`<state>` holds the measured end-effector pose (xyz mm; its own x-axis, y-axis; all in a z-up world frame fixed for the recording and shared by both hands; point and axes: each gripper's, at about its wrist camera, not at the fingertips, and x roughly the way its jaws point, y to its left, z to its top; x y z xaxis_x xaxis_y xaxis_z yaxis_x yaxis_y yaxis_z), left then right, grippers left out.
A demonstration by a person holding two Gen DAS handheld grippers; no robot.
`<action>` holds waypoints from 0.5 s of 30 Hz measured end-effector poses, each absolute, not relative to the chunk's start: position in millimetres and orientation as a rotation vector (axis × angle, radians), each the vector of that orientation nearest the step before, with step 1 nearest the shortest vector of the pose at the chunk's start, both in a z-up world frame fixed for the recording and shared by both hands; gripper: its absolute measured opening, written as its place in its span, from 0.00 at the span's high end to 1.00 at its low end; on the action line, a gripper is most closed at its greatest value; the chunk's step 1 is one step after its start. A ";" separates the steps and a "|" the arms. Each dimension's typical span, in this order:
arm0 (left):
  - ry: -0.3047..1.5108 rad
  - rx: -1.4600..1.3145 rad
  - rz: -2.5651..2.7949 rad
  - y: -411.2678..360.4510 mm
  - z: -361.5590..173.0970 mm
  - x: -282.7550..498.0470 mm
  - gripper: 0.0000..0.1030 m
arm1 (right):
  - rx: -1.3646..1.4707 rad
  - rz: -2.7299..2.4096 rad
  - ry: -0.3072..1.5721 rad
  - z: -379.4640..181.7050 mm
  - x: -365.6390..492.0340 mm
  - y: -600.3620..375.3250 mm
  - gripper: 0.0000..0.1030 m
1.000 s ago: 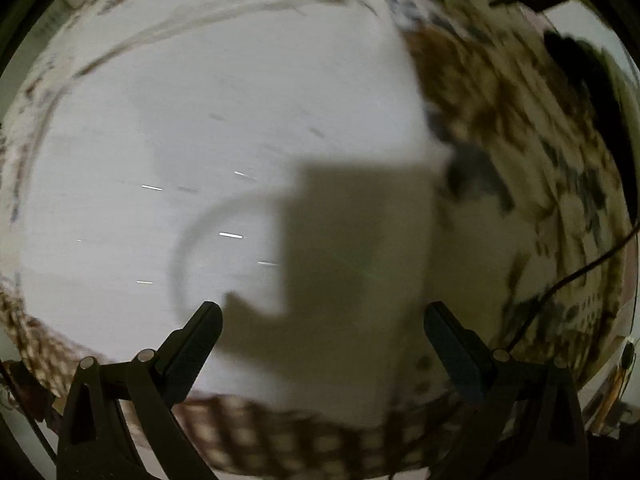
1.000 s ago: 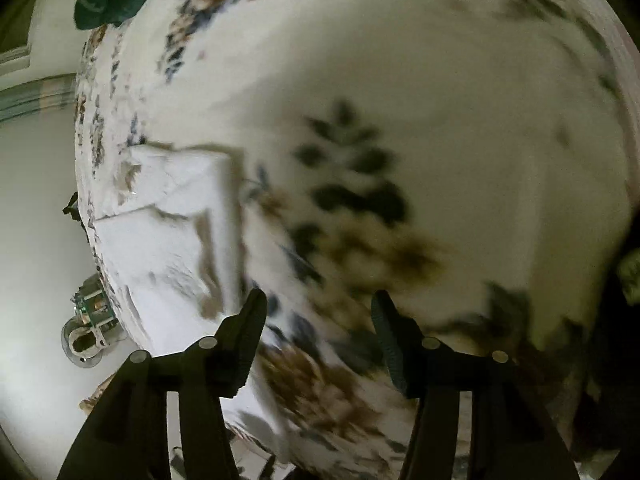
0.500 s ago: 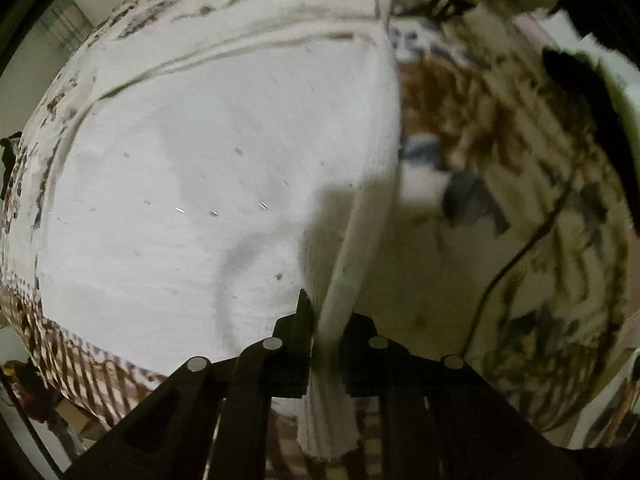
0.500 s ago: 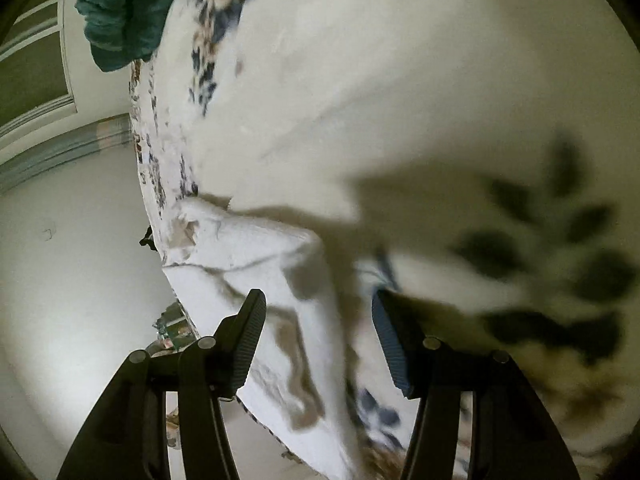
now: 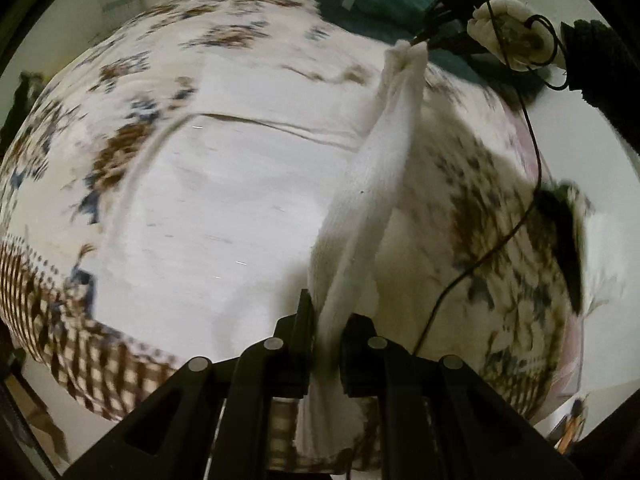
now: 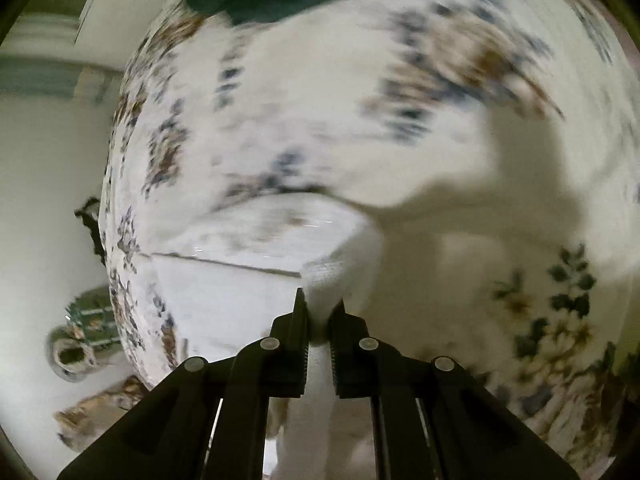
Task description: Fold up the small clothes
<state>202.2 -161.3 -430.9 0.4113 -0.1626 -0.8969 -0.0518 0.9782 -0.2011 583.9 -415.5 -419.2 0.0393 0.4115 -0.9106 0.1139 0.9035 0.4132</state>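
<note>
Over the floral bedspread (image 5: 240, 40) the left gripper (image 5: 324, 320) is clamped on one end of a soft, light white knit cloth (image 5: 372, 184) stretched across to the right gripper (image 6: 319, 312), whose jaws are closing on the far end, limp ribbed fabric best pinched at corners.

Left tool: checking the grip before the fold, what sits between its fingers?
White knit cloth, pinched by the left tool, in the left wrist view.
</note>
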 end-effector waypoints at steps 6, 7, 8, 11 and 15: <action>1.162 -0.380 -0.021 -59.7 -439.1 203.6 0.92 | 0.180 0.242 1.553 -408.3 620.7 -230.0 0.92; 1.164 -0.411 -0.015 -42.8 -443.8 204.2 0.92 | 0.141 0.241 1.552 -410.9 624.9 -202.2 0.92; 1.165 -0.435 -0.007 -29.8 -448.0 204.2 0.92 | 0.102 0.241 1.552 -415.4 629.6 -175.0 0.92; 1.179 -0.545 0.029 16.0 -469.0 205.6 0.92 | -0.024 0.224 1.571 -444.0 640.5 -86.9 0.92; 1.223 -0.634 0.060 64.6 -509.2 208.0 0.92 | -0.148 0.175 1.600 -487.2 644.4 -19.3 0.92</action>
